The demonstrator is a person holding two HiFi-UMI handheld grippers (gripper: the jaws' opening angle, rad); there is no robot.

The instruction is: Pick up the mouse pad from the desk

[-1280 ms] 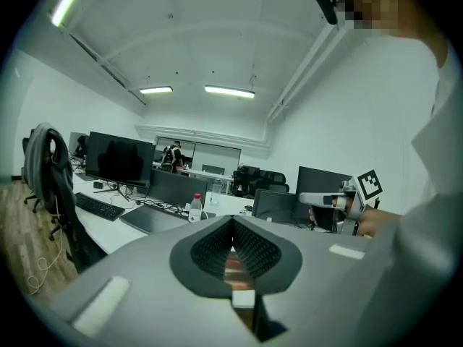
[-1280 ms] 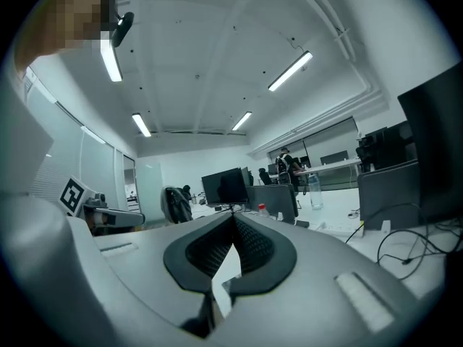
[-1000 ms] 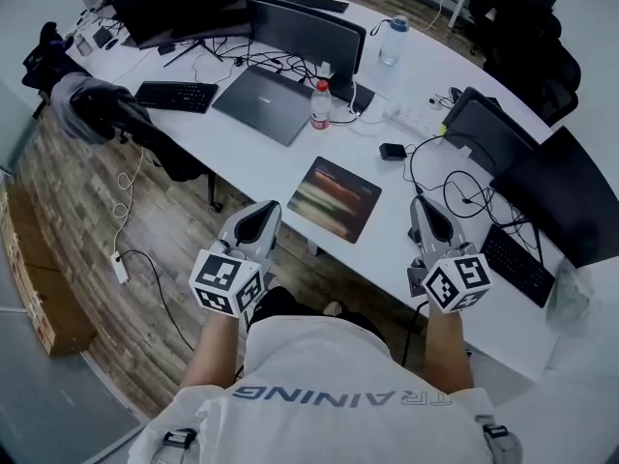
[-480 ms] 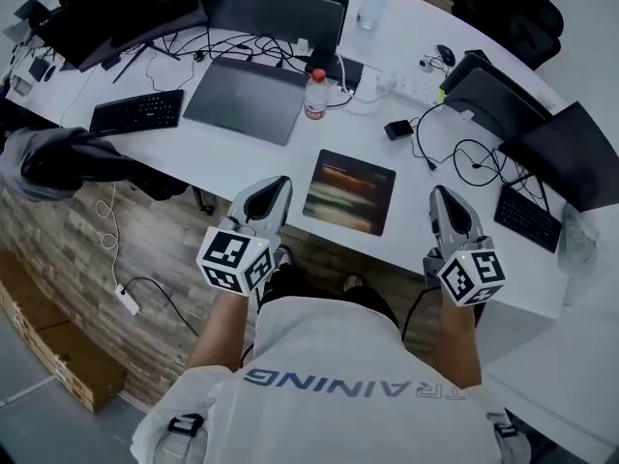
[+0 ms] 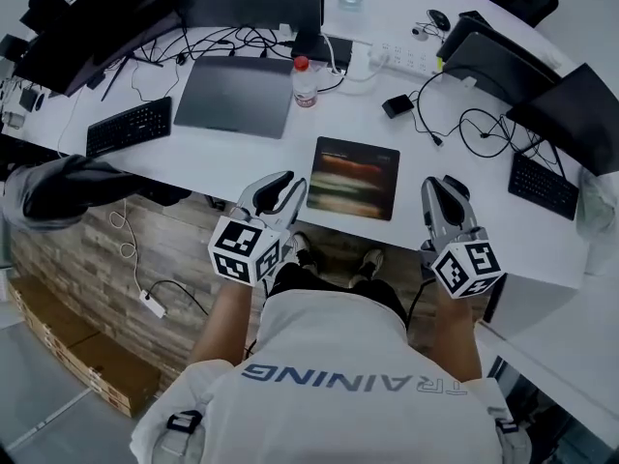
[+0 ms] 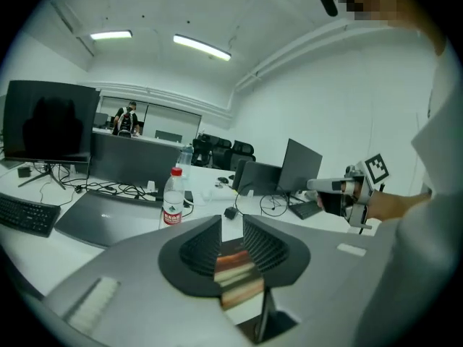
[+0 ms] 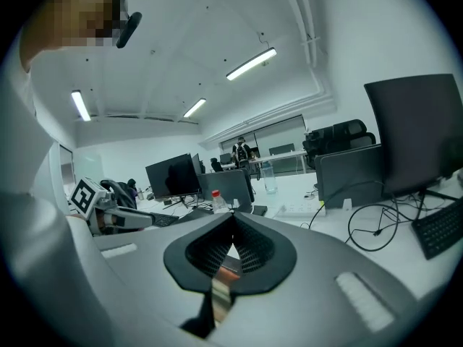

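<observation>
The mouse pad (image 5: 353,177), dark with blurred red, green and cream bands, lies flat near the front edge of the white desk (image 5: 242,158). My left gripper (image 5: 286,188) hovers at the desk edge just left of the pad. Its jaws have just been opening and stand slightly apart with nothing between them. In the left gripper view the mouse pad (image 6: 236,272) shows through the left gripper's (image 6: 231,223) gap. My right gripper (image 5: 440,189) hangs right of the pad, shut and empty. The right gripper view shows the right gripper's (image 7: 233,217) tips touching.
Behind the pad stand a water bottle (image 5: 303,80), a closed laptop (image 5: 232,95), a black keyboard (image 5: 129,126), monitors, a power strip (image 5: 406,61), a small black adapter (image 5: 397,105) and loose cables (image 5: 474,129). A second keyboard (image 5: 545,184) lies at right. A chair with a jacket (image 5: 68,187) stands left.
Both grippers have come down and forward to the desk's front edge, on either side of the pad. The left jaws, closed before, now show a narrow gap.
</observation>
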